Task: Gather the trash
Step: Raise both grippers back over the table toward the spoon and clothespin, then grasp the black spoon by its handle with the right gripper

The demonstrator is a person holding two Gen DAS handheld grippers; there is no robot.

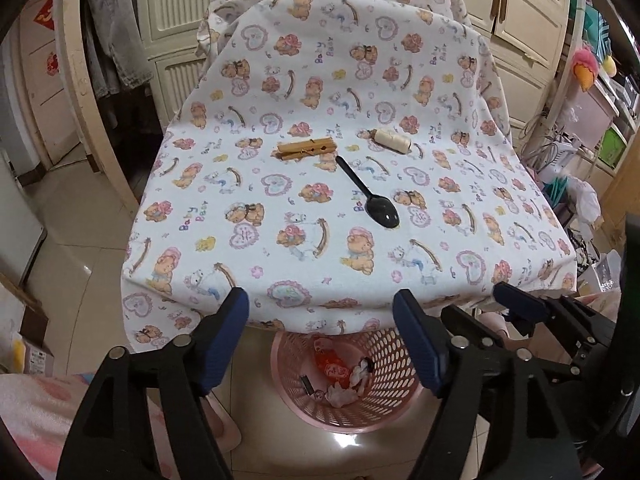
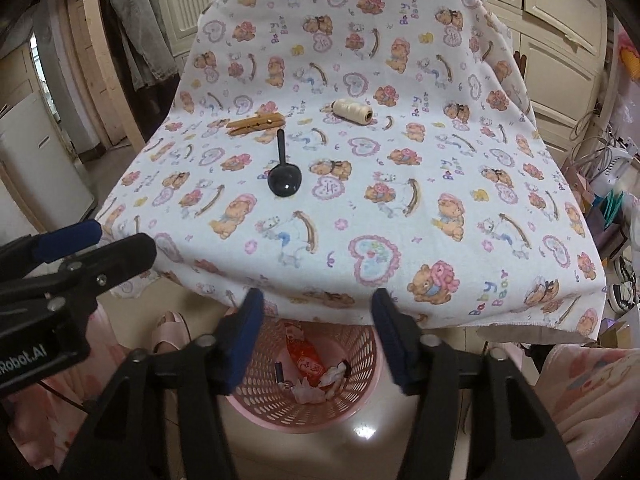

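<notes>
A pink perforated trash basket (image 1: 396, 364) (image 2: 360, 364) stands on the floor under the table's near edge. It holds a red wrapper (image 1: 333, 369) (image 2: 306, 358), crumpled white bits and a small dark piece. My left gripper (image 1: 321, 320) is open and empty above the basket. My right gripper (image 2: 318, 316) is open and empty above it too, and shows at the right of the left wrist view (image 1: 520, 308). On the table lie a black plastic spoon (image 1: 370, 194) (image 2: 283, 172), wooden clothespins (image 1: 306, 149) (image 2: 256, 123) and a cream thread spool (image 1: 394, 140) (image 2: 354, 110).
The table carries a bear-print cloth (image 1: 440, 240) (image 2: 440, 184) that hangs over the near edge. Cream cabinets (image 1: 520, 28) stand behind. Cluttered shelves and cables (image 1: 592, 128) are at the right. A pink slipper (image 2: 170, 332) sits left of the basket.
</notes>
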